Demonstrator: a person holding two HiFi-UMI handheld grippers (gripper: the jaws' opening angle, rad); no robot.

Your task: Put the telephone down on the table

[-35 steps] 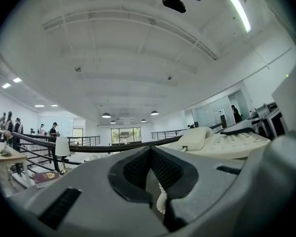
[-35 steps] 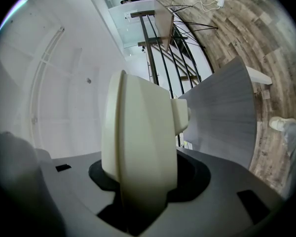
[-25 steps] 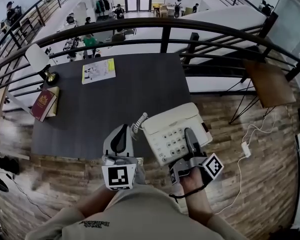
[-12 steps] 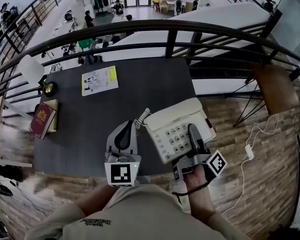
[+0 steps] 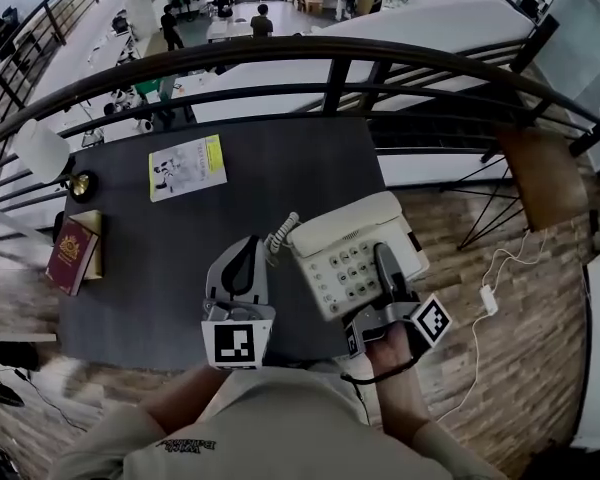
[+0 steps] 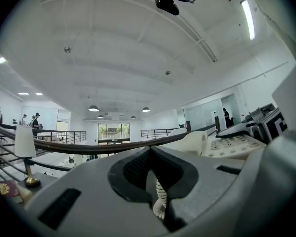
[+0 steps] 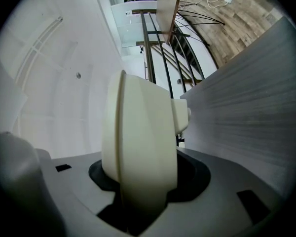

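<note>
The task is not finished, by the look of it: the cream telephone (image 5: pixel 340 236) is in the air over the near right corner of the dark bench (image 5: pixel 280 158), part of it jutting past the bench's right edge above the wooden floor (image 5: pixel 520 298). In the right gripper view a gap shows between its body and the bench top, so I judge it not yet resting. The right tool (image 5: pixel 383 260) is clamped on the near right side of the telephone, with the cream casing filling the space between its jaws. The left tool (image 5: pixel 246 248), just left of the telephone, has its jaws drawn nearly together with the coiled cord (image 5: pixel 280 236) pinched between them. What remains is to bring the set fully over the bench, lower it flat and let both tools go. By count there are one telephone, one coiled cord, two tools and one bench. At the bench's left side sit one white-shaded lamp (image 5: pixel 42 153) and one red book (image 5: pixel 70 255), and at its far side one printed leaflet (image 5: pixel 187 166).
</note>
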